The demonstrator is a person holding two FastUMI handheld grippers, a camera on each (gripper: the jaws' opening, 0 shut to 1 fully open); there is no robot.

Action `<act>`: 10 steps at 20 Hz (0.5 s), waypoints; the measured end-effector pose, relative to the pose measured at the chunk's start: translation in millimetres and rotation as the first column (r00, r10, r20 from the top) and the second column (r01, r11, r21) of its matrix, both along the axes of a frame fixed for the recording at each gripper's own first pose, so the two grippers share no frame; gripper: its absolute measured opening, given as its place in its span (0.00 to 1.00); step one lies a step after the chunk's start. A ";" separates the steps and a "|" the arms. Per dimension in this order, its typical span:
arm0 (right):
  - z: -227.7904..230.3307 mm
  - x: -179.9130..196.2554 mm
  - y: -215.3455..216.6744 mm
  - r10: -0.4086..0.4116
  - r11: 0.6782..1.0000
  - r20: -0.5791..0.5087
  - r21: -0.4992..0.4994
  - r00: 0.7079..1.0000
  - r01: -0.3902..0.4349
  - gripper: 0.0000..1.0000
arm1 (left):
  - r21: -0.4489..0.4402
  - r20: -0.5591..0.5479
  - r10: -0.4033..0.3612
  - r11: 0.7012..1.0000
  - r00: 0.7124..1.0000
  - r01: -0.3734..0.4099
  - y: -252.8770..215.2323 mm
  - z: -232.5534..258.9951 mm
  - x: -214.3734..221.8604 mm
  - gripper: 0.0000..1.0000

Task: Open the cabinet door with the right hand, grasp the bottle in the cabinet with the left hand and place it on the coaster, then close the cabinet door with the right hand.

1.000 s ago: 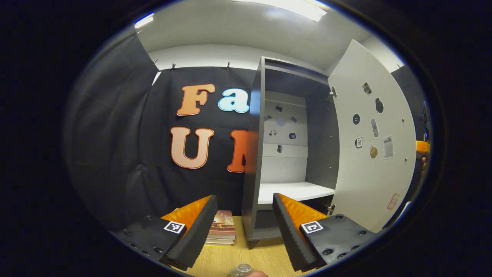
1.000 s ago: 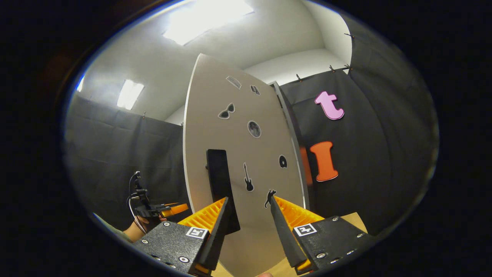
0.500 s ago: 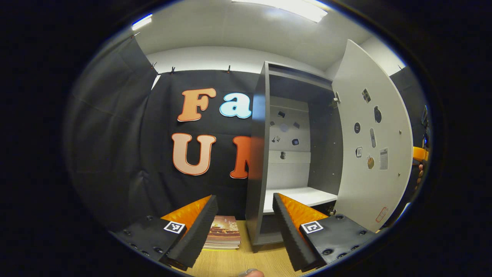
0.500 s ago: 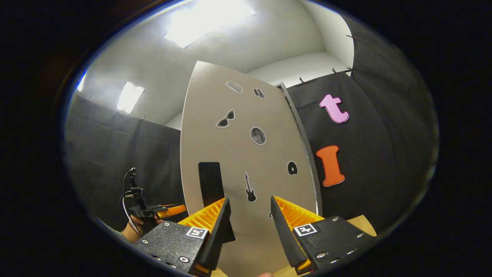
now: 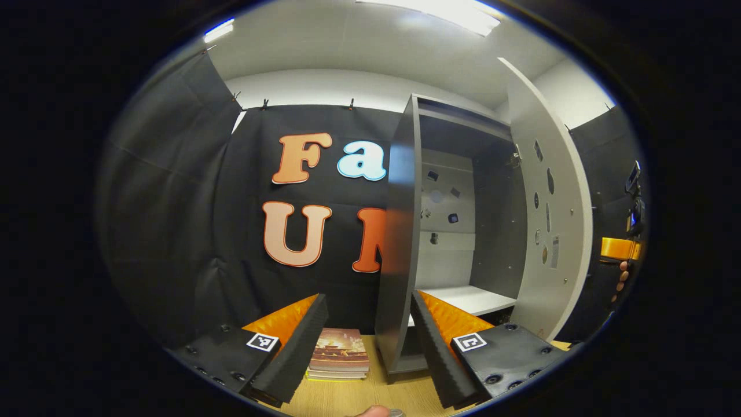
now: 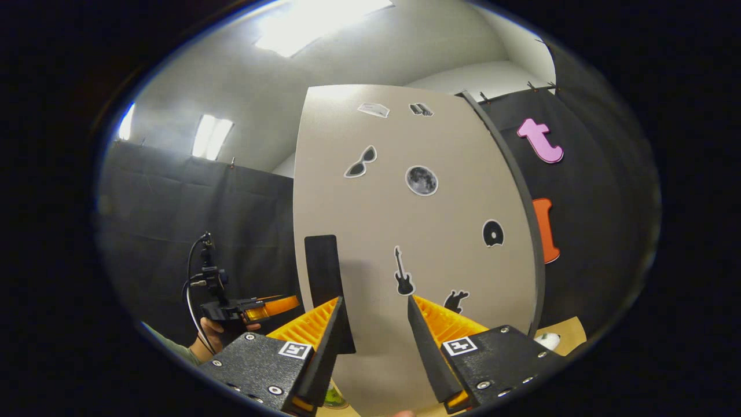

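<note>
Cabinet door (image 6: 417, 231) stands partly open right before my right tongs (image 6: 373, 336), which gape empty near its black handle (image 6: 327, 289). My left tongs (image 5: 367, 341) gape empty too, facing the cabinet (image 5: 399, 243) and its bare white shelf (image 5: 469, 298). Books (image 5: 338, 359) lie on the table (image 5: 353, 397) just beside it.

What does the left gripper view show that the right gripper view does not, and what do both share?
Left gripper view alone: the cabinet's interior with its white shelf, the door's inner face, and a stack of books on the wooden table.

Right gripper view alone: the door's outer face with its black handle and stickers such as a guitar and sunglasses.

Both: the cabinet door, and an open hand-held gripper with orange fingers, left and right.
</note>
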State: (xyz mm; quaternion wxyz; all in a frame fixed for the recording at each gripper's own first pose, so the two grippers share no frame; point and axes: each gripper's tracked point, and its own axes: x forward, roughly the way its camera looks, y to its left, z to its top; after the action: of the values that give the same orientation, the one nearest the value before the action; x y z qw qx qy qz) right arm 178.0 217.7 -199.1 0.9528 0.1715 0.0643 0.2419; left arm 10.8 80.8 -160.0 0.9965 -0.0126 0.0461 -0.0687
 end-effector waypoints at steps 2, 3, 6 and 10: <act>0.8 4.9 2.0 -0.012 1.000 -0.005 -0.024 1.000 0.012 0.68 | 0.009 0.001 0.013 1.000 1.000 -0.013 10.4 -1.7 2.0 0.94; 1.3 5.0 3.7 -0.013 0.999 -0.011 -0.030 1.000 0.012 0.68 | 0.012 0.002 0.018 1.000 1.000 -0.018 14.5 -2.4 3.1 0.94; -2.9 7.6 11.7 -0.020 0.998 -0.033 -0.064 0.999 0.018 0.68 | 0.017 0.004 0.033 0.999 0.999 -0.033 26.0 -3.9 5.4 0.94; -19.8 33.8 19.6 -0.099 0.985 -0.048 -0.145 0.994 0.091 0.68 | 0.024 0.013 0.036 0.999 0.999 -0.036 32.7 -0.9 10.7 0.94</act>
State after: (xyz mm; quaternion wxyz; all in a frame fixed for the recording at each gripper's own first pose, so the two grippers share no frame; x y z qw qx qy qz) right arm 211.7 237.3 -219.0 0.9709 0.1126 0.0994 0.1864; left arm 21.5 113.4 -160.9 0.9979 -0.0008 0.0403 -0.0503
